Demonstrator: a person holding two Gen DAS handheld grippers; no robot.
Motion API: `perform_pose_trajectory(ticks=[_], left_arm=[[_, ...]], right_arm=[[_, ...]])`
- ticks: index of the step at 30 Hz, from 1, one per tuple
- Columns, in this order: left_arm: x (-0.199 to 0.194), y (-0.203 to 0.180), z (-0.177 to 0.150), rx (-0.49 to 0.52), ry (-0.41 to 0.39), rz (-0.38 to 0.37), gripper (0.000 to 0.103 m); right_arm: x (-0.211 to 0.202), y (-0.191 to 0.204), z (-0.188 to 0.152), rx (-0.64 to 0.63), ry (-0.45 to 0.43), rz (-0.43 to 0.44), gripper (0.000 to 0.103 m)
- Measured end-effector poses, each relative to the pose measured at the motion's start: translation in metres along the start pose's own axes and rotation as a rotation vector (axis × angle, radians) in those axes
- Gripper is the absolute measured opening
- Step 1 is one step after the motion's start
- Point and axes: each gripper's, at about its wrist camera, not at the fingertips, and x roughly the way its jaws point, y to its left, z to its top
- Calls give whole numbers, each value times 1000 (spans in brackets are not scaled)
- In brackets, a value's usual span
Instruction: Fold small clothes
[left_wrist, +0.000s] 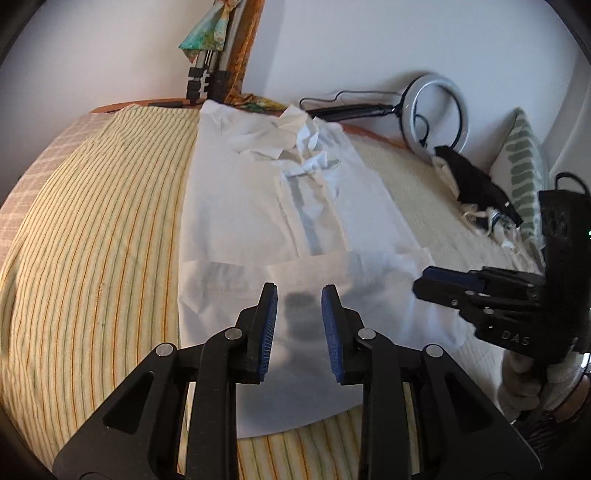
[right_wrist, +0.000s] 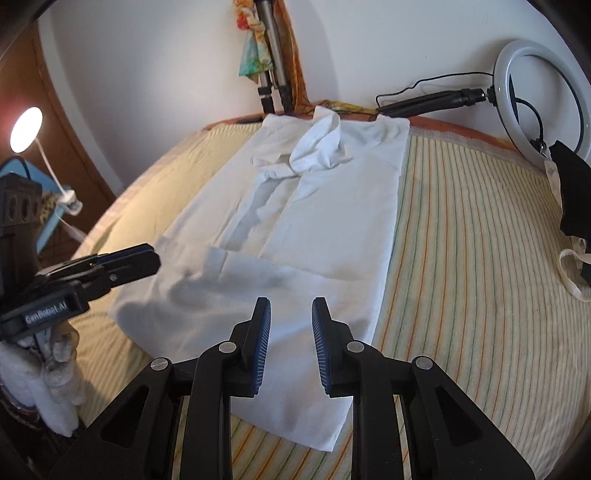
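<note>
Left wrist view: I am holding my left gripper (left_wrist: 299, 291) and right gripper (right_wrist: 291, 304) released above the shirt (left_wrist: 258, 206) lying on the bed (left_wrist: 92, 221).

Two black hand-held grippers: left hand-held gripper (left_wrist: 299, 291) and right hand-held gripper (right_wrist: 291, 304), each with ribbed blue fingers (left_wrist: 269, 325) and silver pivot screws. White lettering "GenRobot.AI" on one body, "DAS" on the other. Fuzzy pale gloves (right_wrist: 44, 376) on both hands.
</note>
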Motion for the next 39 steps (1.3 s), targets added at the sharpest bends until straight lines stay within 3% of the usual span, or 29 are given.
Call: perform_pose_trajectory(ticks=[2, 7, 13, 15, 18, 20, 23, 30, 39], left_arm=[[10, 6, 0, -20, 28, 75, 26], [-3, 22, 10, -65, -27, 193, 24], [-29, 40, 33, -118, -83, 150, 24], [-32, 42, 45, -116, -91, 143, 24], [-32, 48, 64, -122, -84, 86, 24], [-30, 53, 77, -106, -79, 87, 24], [-25, 64, 96, -92, -81, 81, 24], [6, 111, 139, -224, -62, -7, 24], [75, 126, 177, -180, 1, 1, 24]], right_arm=[[5, -4, -3, 8, 26, -29, 21], [2, -13, -5, 33, 47, -34, 21], [-21, -13, 5, 27, -21, -52, 24], [-29, -13, 11, 16, -62, -53, 44], [-41, -17, 20, 34, -145, -77, 53], [-43, -23, 31, 51, -147, -72, 58], [-41, -29, 52, 56, -108, -28, 58], [-35, -56, 97, 10, -105, -40, 58], [11, -127, 154, 107, -68, 52, 57]])
